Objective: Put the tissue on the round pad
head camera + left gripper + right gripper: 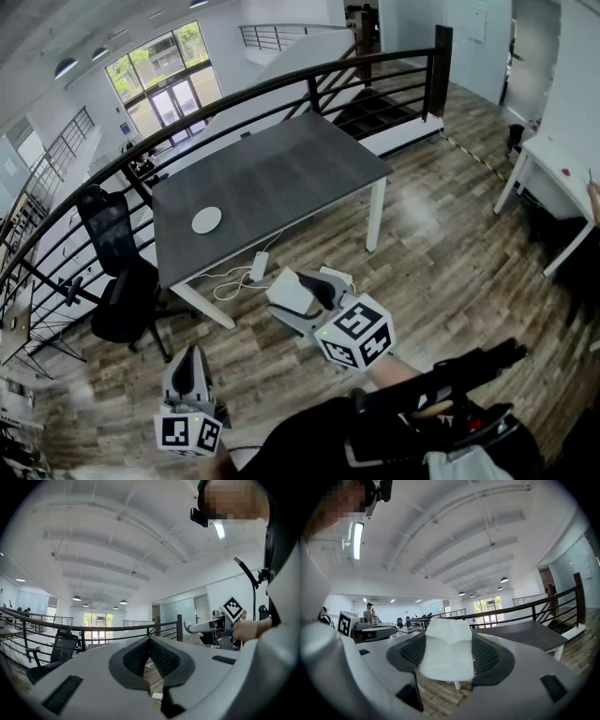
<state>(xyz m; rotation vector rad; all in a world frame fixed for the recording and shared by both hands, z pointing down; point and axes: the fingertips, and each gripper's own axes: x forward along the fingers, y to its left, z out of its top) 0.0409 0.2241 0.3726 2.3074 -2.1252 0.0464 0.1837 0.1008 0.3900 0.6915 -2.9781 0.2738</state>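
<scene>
White tissue sits pinched between the jaws of the right gripper, a folded wad that stands up past the tips and fills the gap between the dark pads. The left gripper carries nothing: its jaws are pressed together, pad against pad. Both tools hang over the wooden floor, short of the dark grey bench. The round pad lies flat toward the left end of that bench, bare and well apart from the tissue. In the head view it lies ahead of the right gripper and off to its left, so the loaded hand will likely have to travel forward and leftward over the bench edge — then come down onto the disc. The left gripper looks about as near the pad but holds nothing, so the carry seems to fall to the right hand.
</scene>
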